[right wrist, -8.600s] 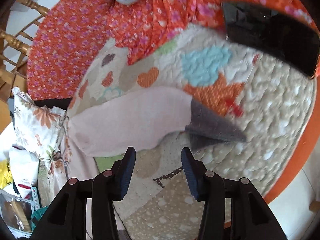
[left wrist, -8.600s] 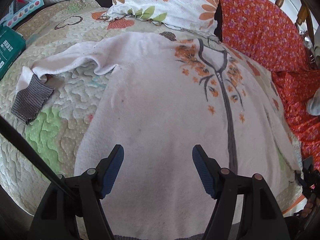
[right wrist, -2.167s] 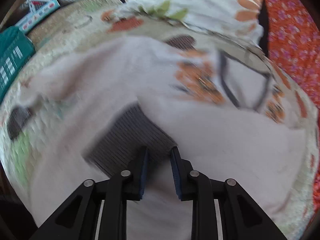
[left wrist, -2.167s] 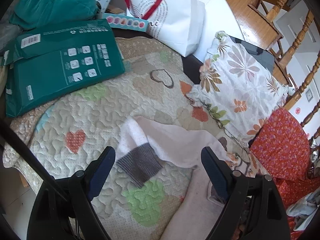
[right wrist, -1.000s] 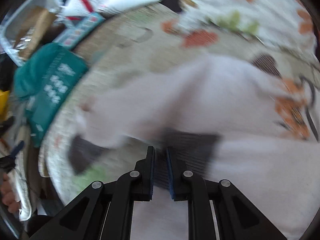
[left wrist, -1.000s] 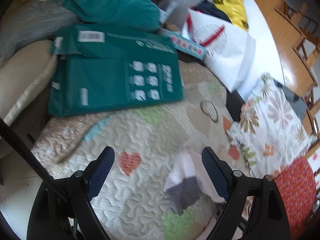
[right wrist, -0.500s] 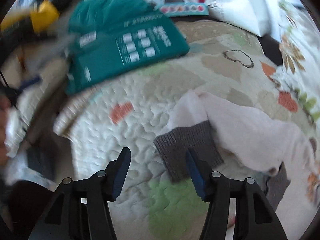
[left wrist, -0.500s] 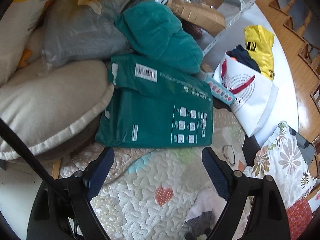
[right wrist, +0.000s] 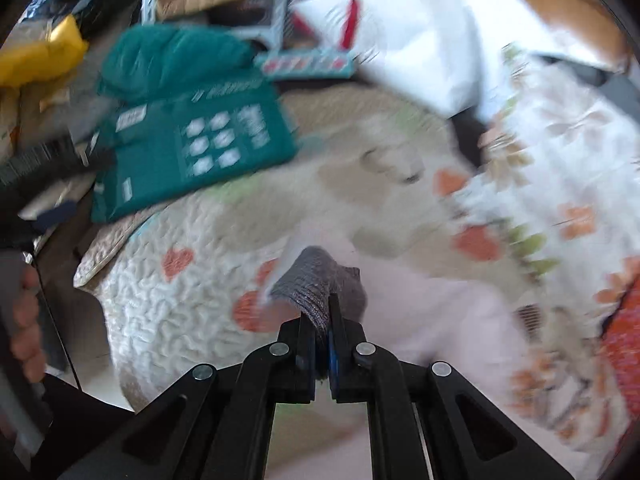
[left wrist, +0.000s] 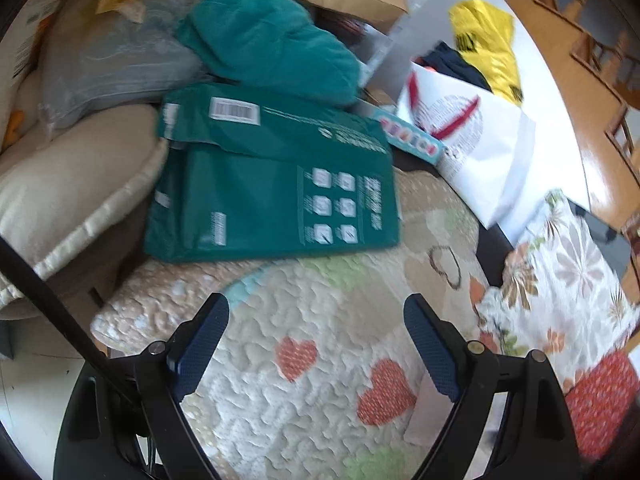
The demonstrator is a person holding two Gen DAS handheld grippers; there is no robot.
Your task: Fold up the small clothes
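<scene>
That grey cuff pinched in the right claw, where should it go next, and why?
Probably carry the grey cuff across onto the pale pink garment's body, folding the sleeve inward. The right claw is shut on it and the sleeve is lifted off the quilt, while the left claw hangs open, holding nothing.

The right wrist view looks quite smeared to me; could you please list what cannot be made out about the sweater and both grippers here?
- Sweater, right wrist view: motion blur hides its folds and outline.
- Grey cuff, right wrist view: the right gripper covers its pinched end.
- Sweater, left wrist view: the open left gripper and the bottom edge hide nearly all of it.
- Teal package: print too blurred to read.
</scene>
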